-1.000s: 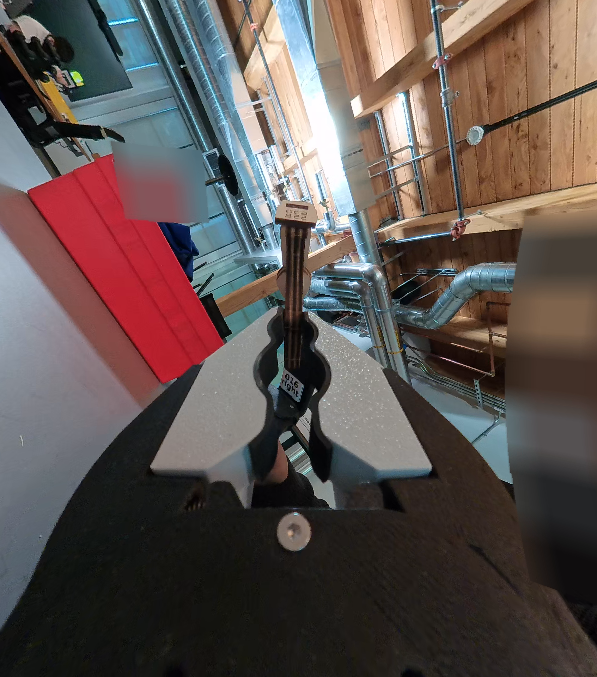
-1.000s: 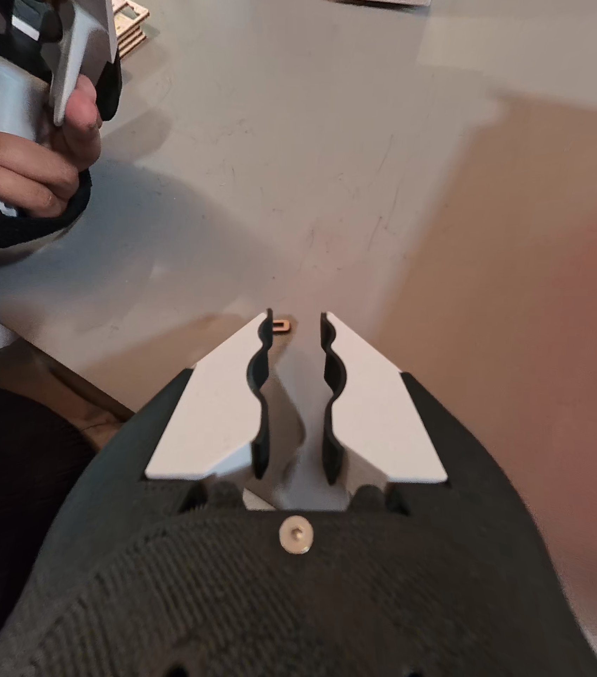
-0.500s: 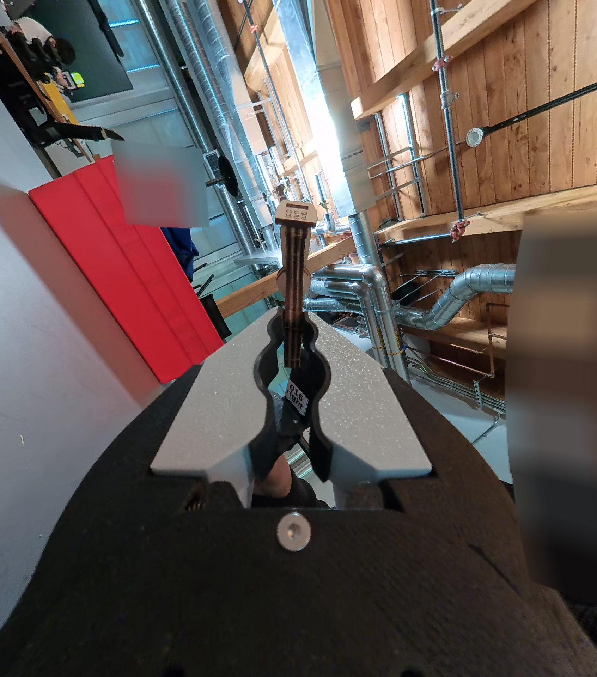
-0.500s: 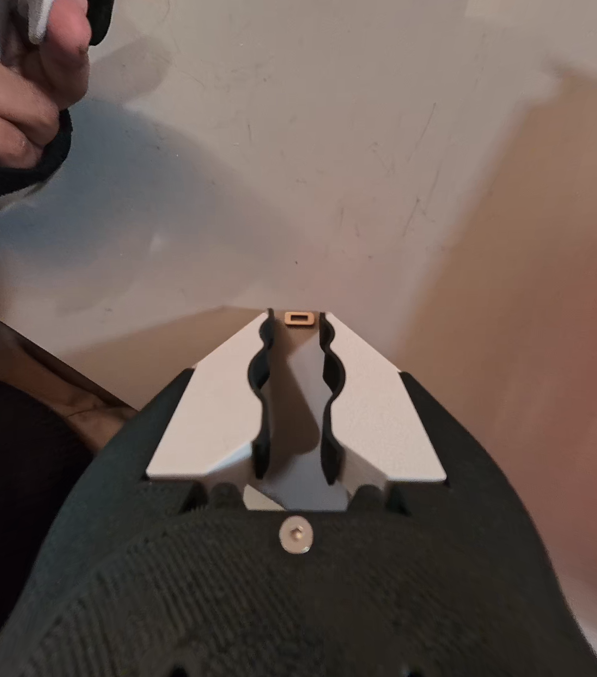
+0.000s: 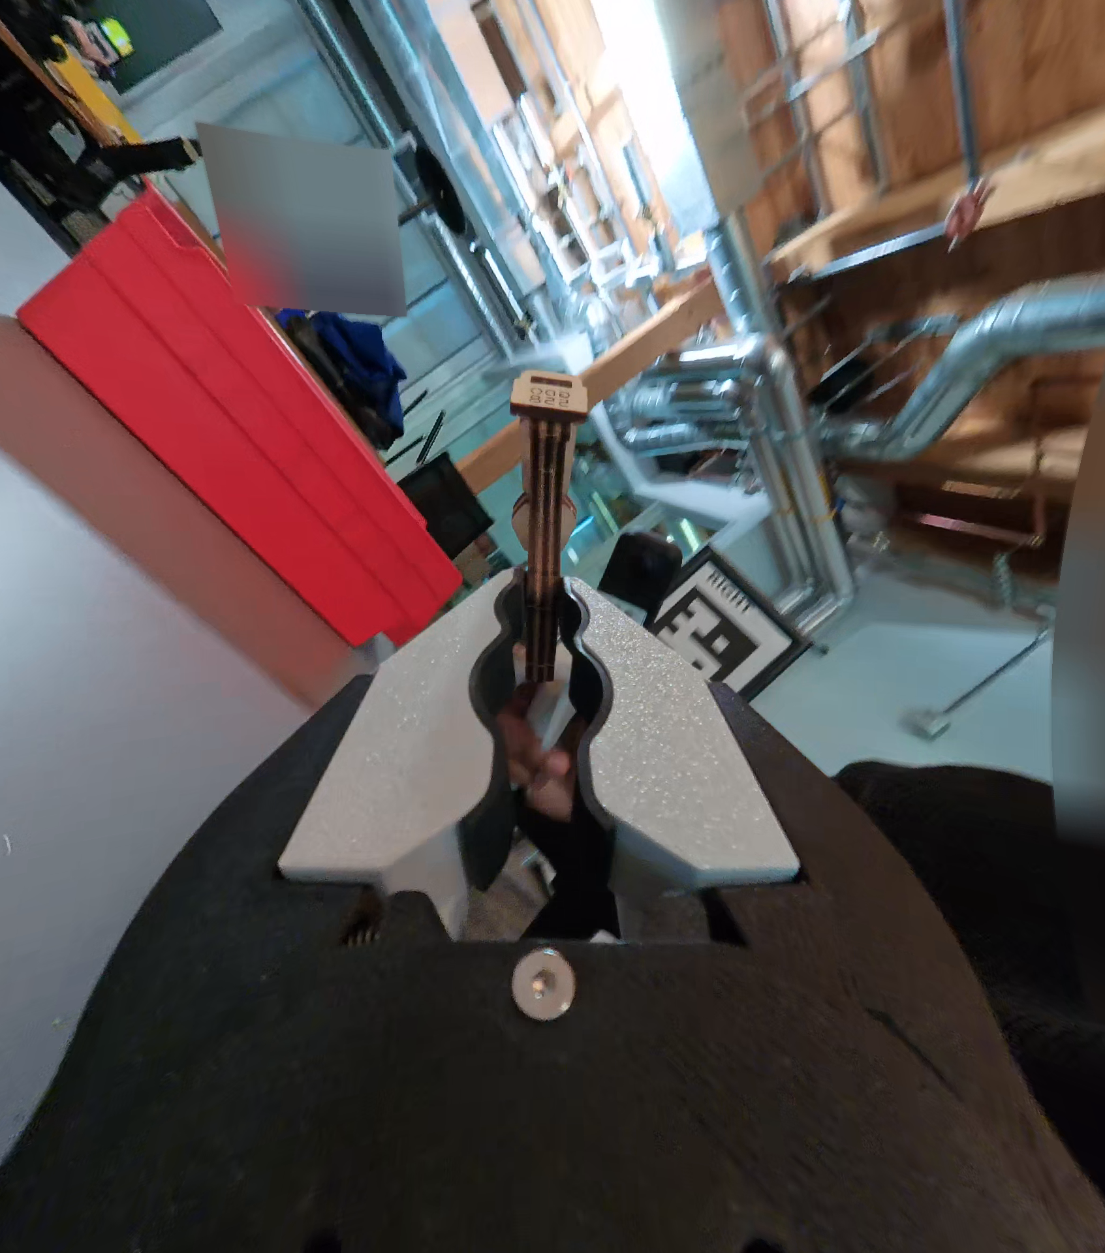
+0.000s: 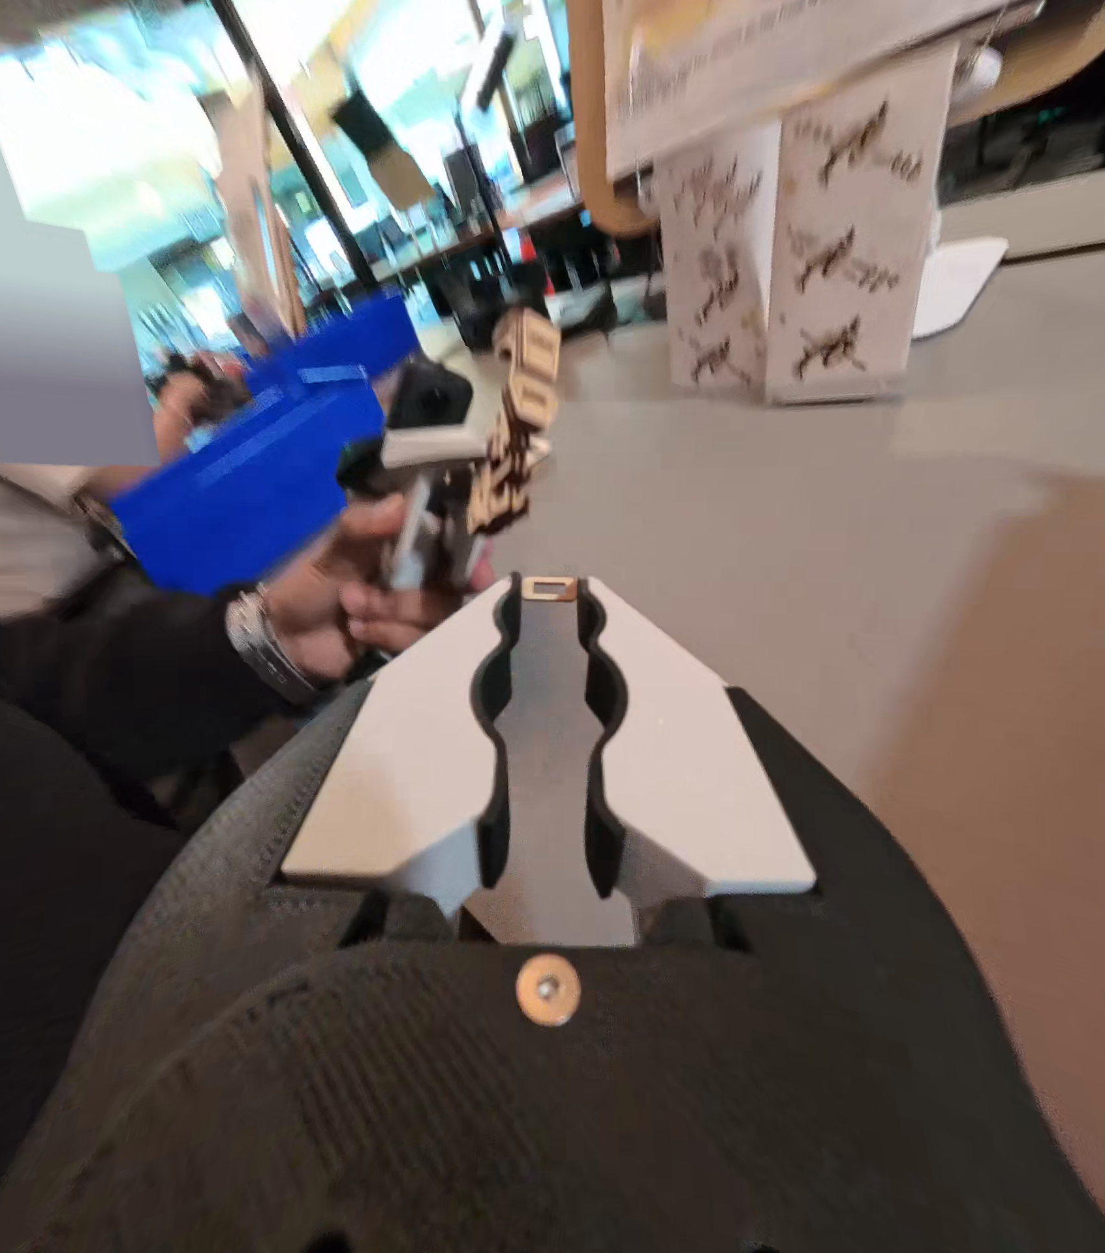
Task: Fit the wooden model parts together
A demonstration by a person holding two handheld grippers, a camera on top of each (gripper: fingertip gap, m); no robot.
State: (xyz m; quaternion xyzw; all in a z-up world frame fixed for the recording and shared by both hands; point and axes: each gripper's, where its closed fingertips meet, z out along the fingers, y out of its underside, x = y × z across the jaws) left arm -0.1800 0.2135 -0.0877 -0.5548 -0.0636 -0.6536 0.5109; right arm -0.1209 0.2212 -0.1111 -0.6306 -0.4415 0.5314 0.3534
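Above the grey table (image 6: 807, 542), both grippers are lifted with a part each, so I read this as the bring-together step, mating not yet begun.

Biggest item: the stacked wooden piece (image 5: 544, 515), clenched edge-on in your left gripper (image 5: 543, 610). It stands straight out past the tips, well clear of the table, with a small cap plate (image 5: 549, 400) across its far end. Jaws are closed on its lower part; the bottom end sits in the first scallop between the pads.

Smaller: the slotted wooden tab (image 6: 551, 587) in your right gripper (image 6: 551, 597). It sits right at the fingertips, bridging the gap, slot facing the camera. Jaws look pinched on its two short ends, but the grip is shallow and the frame is motion-blurred.

From the right wrist view, the left gripper (image 6: 427, 542) and the hand (image 6: 332, 597) holding it sit to the left of the tab, close by, above the table. More wooden parts (image 6: 515, 434) lie on the table beyond them.

Next move, as I judge it: you need the tab's slot squared to the end of the stacked piece, then a straight push along its axis. Go slowly, since that tip-only hold could let the tab twist or pop out under side load.
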